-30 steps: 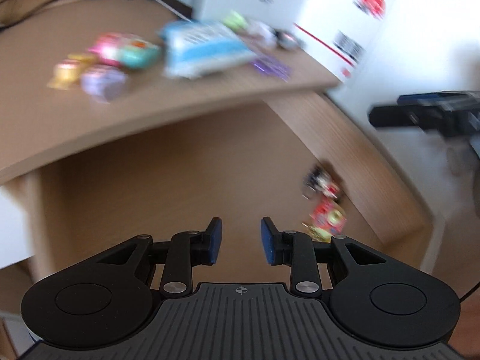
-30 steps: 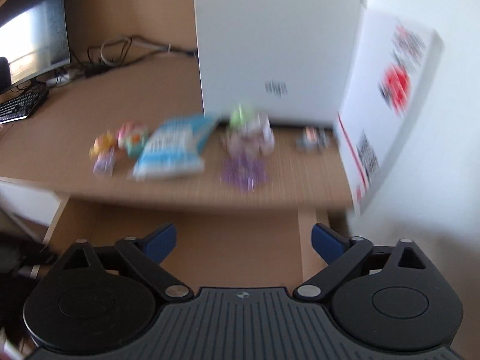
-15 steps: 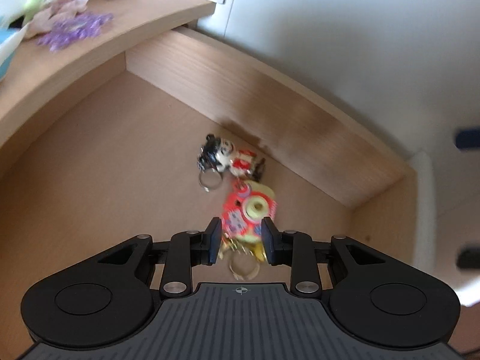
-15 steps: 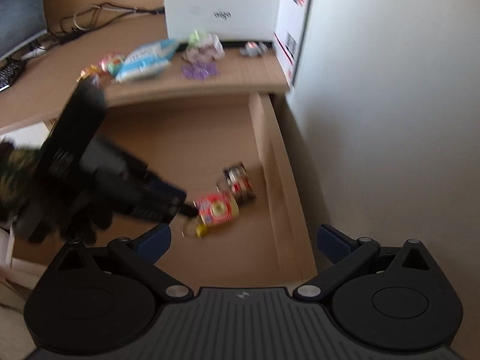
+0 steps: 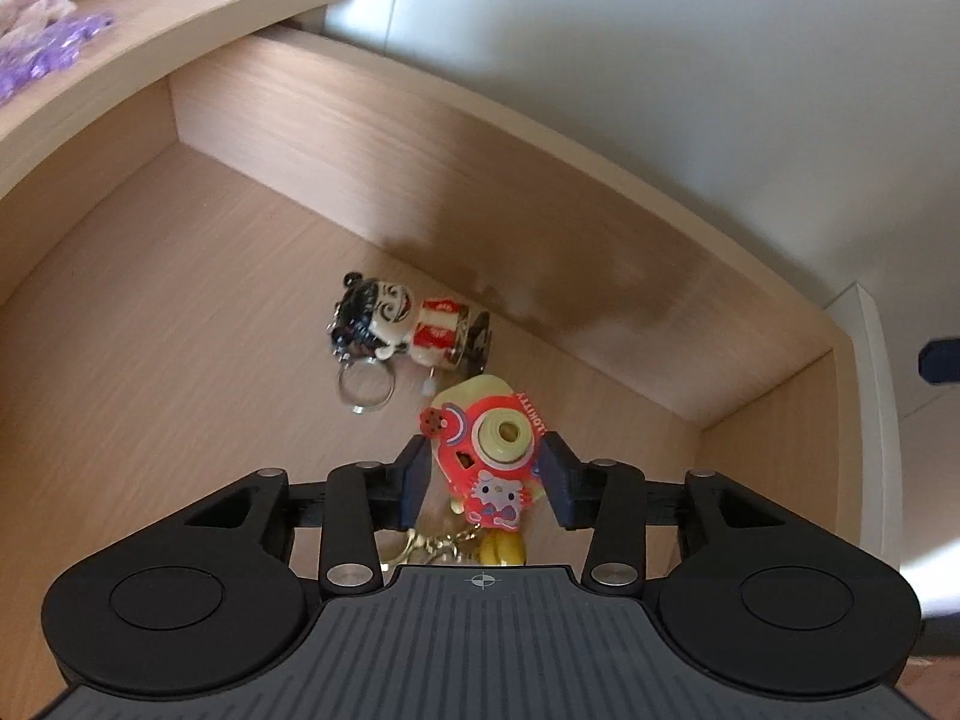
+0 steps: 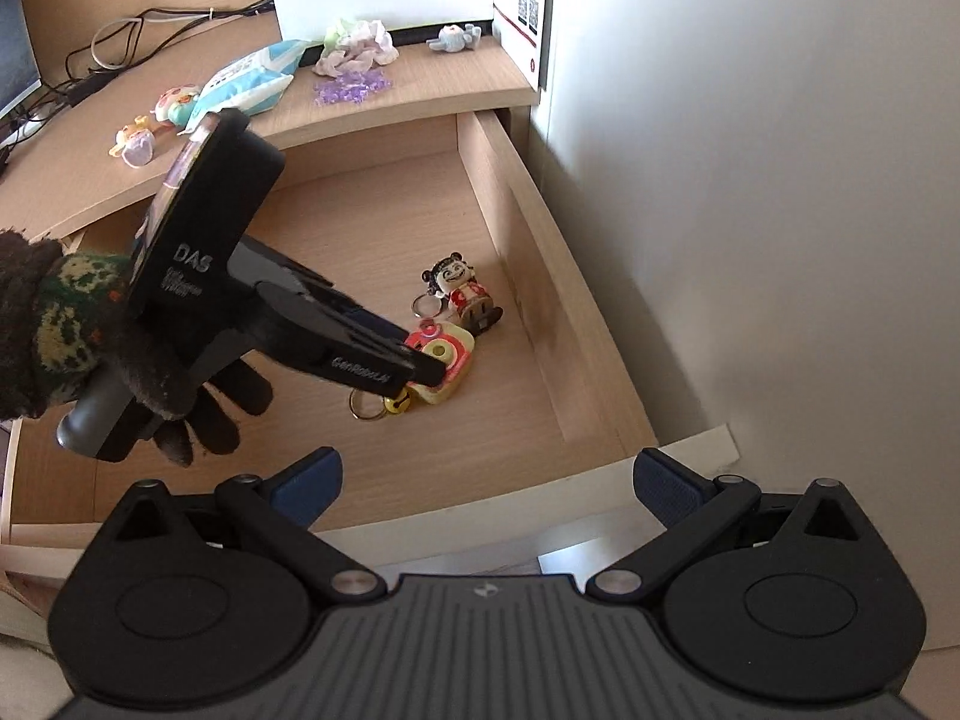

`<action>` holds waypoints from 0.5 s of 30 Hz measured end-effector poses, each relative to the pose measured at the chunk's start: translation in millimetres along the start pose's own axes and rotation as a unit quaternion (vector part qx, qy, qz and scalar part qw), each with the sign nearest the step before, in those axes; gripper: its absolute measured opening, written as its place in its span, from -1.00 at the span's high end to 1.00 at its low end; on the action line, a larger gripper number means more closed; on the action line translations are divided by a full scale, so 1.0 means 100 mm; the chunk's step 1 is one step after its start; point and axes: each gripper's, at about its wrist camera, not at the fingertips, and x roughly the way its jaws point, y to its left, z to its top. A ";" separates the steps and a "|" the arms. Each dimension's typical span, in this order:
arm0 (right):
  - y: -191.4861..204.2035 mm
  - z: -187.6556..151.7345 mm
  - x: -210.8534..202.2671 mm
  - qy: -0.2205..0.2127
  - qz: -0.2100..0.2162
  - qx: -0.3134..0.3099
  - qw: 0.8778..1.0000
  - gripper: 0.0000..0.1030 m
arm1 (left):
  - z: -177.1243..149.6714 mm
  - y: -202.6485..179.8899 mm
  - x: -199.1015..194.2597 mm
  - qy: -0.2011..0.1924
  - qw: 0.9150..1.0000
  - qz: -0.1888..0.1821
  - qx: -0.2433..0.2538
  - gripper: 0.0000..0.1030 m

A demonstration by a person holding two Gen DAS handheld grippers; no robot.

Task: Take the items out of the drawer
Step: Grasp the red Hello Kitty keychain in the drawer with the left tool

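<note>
Camera keychain: red and yellow toy camera keychain [image 5: 489,462] lying flat on the drawer [image 6: 516,222] floor, near the drawer's right wall and toward its front edge; gold ring and bell trail off its near end.
Left gripper [image 5: 487,477]: angled down into the drawer, its fingers [image 5: 414,474] straddling the toy; the jaws are opening, with the toy between them and a sliver of gap showing on each side, so no pinch yet.
Doing the step well: judged from here, the fingers should sink until the pads flank the toy's body rather than its top face, then close squarely on the two long sides; catching the loose ring instead would likely let the toy swing or slip.
Figure keychain: black-haired doll keychain [image 5: 408,327] just beyond the toy, close to the right wall, not touching the fingers; keep clear of it.
Right gripper [image 6: 483,480]: above the drawer's front edge, fingers spread wide, nothing between them.
Bench [image 6: 420,84]: other small items rest along its front edge.
</note>
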 end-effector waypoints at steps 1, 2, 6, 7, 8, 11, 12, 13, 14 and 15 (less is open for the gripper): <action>0.01 -0.01 0.00 0.001 0.000 -0.001 1.000 -1.00 | 0.02 -0.02 0.02 -0.001 1.000 -0.001 -0.001 0.16; 0.01 -0.01 -0.01 0.001 0.000 -0.002 1.000 -1.00 | 0.03 -0.03 0.03 -0.001 1.000 -0.003 -0.004 0.16; 0.00 -0.02 -0.02 0.005 -0.003 -0.005 1.000 -1.00 | 0.08 -0.05 0.14 0.004 0.999 -0.014 -0.050 0.02; 0.00 -0.02 -0.03 0.006 -0.004 -0.005 1.000 -1.00 | 0.10 -0.04 0.16 0.008 0.998 -0.016 -0.065 -0.02; -0.01 -0.02 -0.03 0.008 -0.005 -0.005 1.000 -1.00 | 0.11 -0.04 0.19 0.011 0.997 -0.019 -0.078 -0.01; -0.01 -0.01 -0.03 0.011 -0.006 -0.009 1.000 -1.00 | 0.18 -0.08 0.25 0.014 0.995 -0.023 -0.092 0.03; -0.01 0.00 -0.04 0.011 -0.007 -0.011 1.000 -1.00 | 0.20 -0.09 0.27 0.016 0.995 -0.025 -0.100 0.03; -0.01 0.00 -0.04 0.011 -0.007 -0.013 1.000 -1.00 | 0.22 -0.09 0.29 0.017 0.993 -0.028 -0.111 0.03; -0.01 0.01 -0.05 0.012 -0.007 -0.014 1.000 -1.00 | 0.24 -0.08 0.31 0.020 0.991 -0.035 -0.125 0.03; -0.02 0.01 -0.05 0.012 -0.007 -0.015 1.000 -1.00 | 0.25 -0.08 0.33 0.023 0.989 -0.046 -0.140 0.03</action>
